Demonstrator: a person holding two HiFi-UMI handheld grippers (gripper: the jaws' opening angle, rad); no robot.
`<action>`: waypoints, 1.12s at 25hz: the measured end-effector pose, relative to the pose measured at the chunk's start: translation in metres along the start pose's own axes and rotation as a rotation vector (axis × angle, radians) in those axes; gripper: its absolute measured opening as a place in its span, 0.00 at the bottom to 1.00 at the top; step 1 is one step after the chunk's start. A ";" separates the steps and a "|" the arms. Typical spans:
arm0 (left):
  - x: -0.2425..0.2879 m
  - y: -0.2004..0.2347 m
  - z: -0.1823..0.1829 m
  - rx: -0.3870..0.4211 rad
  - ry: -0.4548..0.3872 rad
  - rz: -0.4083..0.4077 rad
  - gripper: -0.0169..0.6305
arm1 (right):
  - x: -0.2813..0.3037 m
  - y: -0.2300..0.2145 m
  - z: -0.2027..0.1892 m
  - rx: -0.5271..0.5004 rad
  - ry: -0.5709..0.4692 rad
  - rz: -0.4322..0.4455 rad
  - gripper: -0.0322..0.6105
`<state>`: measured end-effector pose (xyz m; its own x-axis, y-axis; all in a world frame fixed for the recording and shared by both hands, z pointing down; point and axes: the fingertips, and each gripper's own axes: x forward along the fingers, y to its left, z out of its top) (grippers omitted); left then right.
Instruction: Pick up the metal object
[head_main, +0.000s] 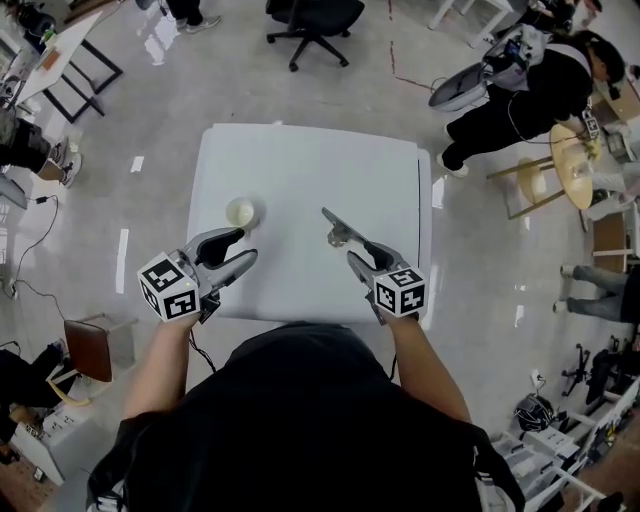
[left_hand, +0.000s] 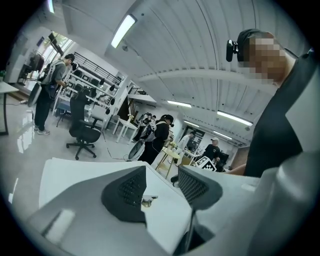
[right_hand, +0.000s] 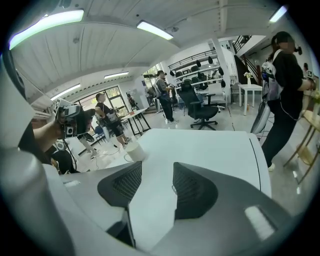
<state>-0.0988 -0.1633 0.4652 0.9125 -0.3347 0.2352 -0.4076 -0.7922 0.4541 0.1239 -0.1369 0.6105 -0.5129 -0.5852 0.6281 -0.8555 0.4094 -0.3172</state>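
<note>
A white square bench (head_main: 300, 165) is taking up the middle of a shiny workshop floor. A person in dark clothes (head_main: 520, 90) is standing beyond its far right corner, beside a small round wooden table (head_main: 568, 170). A black office chair (head_main: 312, 22) is sitting past the far edge.

The left gripper (left_hand: 162, 172) is hovering over the near left corner of the bench. Its fingers are standing apart with nothing between the pads. The right gripper (right_hand: 157, 171) is hovering over the near right part of the bench, angled toward the far left. Its fingers are also standing apart and are not pressing on anything.

A white cup (head_main: 240, 212) is standing upright on the left half of the bench, just beyond the left gripper.

The metal object (left_hand: 147, 201) is lying flat on the bench, right of centre and well apart from the cup. In the head view it is lying at the tips of the right gripper's fingers. In the right gripper view only a sliver is peeking out at the inner edge of the right-hand finger.
</note>
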 end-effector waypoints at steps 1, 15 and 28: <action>0.000 0.002 -0.001 -0.003 0.001 0.001 0.33 | 0.003 -0.001 -0.002 -0.002 0.007 -0.002 0.41; 0.006 0.014 -0.007 -0.035 0.015 0.019 0.33 | 0.036 -0.021 -0.032 -0.055 0.110 -0.022 0.43; 0.008 0.031 -0.010 -0.055 0.024 0.062 0.33 | 0.063 -0.036 -0.060 -0.163 0.215 -0.026 0.45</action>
<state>-0.1043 -0.1850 0.4897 0.8845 -0.3698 0.2845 -0.4655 -0.7410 0.4840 0.1269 -0.1465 0.7042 -0.4490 -0.4423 0.7764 -0.8365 0.5136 -0.1911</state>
